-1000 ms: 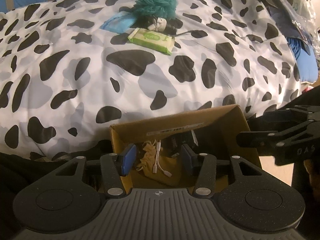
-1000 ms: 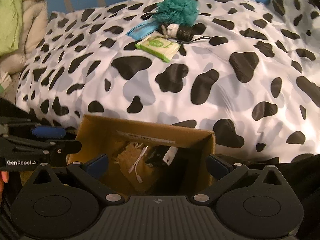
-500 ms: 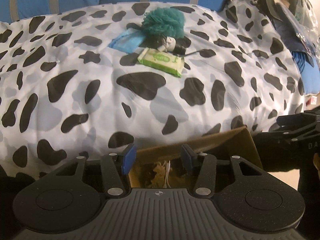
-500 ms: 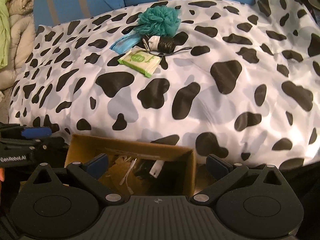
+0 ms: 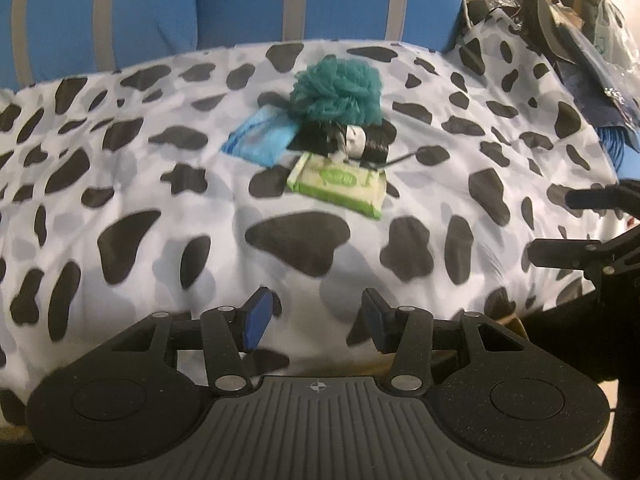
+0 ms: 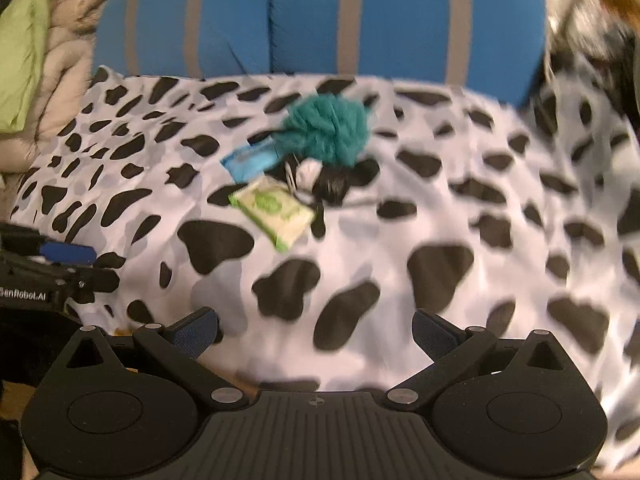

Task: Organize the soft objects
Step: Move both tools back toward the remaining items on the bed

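Both grippers were empty: left gripper (image 5: 316, 318) half-spread, right gripper (image 6: 316, 330) wide. The flat green-and-white wipes packet (image 5: 339, 183) sat at 12 o'clock of the left one, long axis running 10-to-4, left looked nearer imo

Cow-print cover, blue striped cushions

The cover (image 5: 168, 216) is white with black and grey blotches; the cushions (image 5: 248, 4) are bright blue with grey stripes; the pouf (image 5: 336, 90) is teal; the packet (image 5: 260, 140) is light blue; the wipes pack (image 5: 340, 184) is pale and lime green; the roll (image 5: 374, 146) is black; the pads (image 5: 256, 320) are blue.
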The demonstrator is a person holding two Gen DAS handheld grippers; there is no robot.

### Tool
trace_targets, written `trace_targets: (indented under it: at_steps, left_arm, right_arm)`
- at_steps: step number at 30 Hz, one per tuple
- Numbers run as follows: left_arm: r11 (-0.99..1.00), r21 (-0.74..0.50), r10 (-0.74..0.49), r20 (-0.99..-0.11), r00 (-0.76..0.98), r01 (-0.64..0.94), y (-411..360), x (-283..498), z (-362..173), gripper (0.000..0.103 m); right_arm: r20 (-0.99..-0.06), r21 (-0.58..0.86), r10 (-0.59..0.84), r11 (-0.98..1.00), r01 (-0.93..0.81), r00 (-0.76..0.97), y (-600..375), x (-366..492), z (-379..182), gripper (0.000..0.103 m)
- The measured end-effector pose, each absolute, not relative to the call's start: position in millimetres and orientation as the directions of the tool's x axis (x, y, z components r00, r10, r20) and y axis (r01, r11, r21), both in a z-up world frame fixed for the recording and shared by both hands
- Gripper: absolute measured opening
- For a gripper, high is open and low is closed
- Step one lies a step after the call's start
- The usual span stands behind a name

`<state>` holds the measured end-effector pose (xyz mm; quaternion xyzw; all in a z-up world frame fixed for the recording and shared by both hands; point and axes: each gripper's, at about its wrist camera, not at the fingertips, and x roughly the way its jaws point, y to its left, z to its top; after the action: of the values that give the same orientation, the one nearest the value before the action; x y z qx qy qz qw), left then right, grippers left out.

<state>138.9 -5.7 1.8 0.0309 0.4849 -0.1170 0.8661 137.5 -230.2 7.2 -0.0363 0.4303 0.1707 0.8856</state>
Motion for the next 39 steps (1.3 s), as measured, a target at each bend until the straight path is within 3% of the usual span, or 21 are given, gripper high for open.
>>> trace_targets:
  at_steps: [2, 4, 6, 27, 31, 39]
  left_arm:
    - [0.97, -0.055, -0.174, -0.838, 0.517, 0.238, -6.9, 147.0, 3.3, 0.05]
    - [0.971, -0.047, -0.17, -0.828, 0.534, 0.235, -8.6, 153.9, 4.8, 0.065]
    - [0.972, -0.039, -0.166, -0.811, 0.562, 0.23, -10.0, 161.7, 7.2, 0.069]
    - [0.99, -0.034, -0.114, -0.758, 0.643, 0.135, 27.2, 235.2, -13.2, 0.07]
    - [0.99, -0.041, -0.118, -0.775, 0.621, 0.137, 27.4, 240.2, -16.9, 0.07]
    - [0.989, -0.003, -0.102, -0.74, 0.665, 0.149, 26.8, 241.5, -7.4, 0.07]
  right_arm:
    - [-0.767, 0.061, 0.274, 0.932, -0.359, 0.58, -227.4, 145.0, 7.3, 0.103]
    - [-0.761, 0.053, 0.291, 0.919, -0.39, 0.581, -223.4, 152.2, 6.2, 0.103]
    - [-0.756, 0.043, 0.313, 0.9, -0.433, 0.575, -217.2, 159.6, 3.6, 0.103]
    - [-0.759, -0.009, 0.427, 0.748, -0.664, 0.492, -161.6, 232.3, -51.2, 0.102]
    - [-0.779, -0.033, 0.406, 0.734, -0.679, 0.477, -154.1, 245.6, -66.8, 0.091]
    - [-0.78, -0.099, 0.392, 0.692, -0.715, 0.487, -140.8, 265.8, -84.4, 0.081]
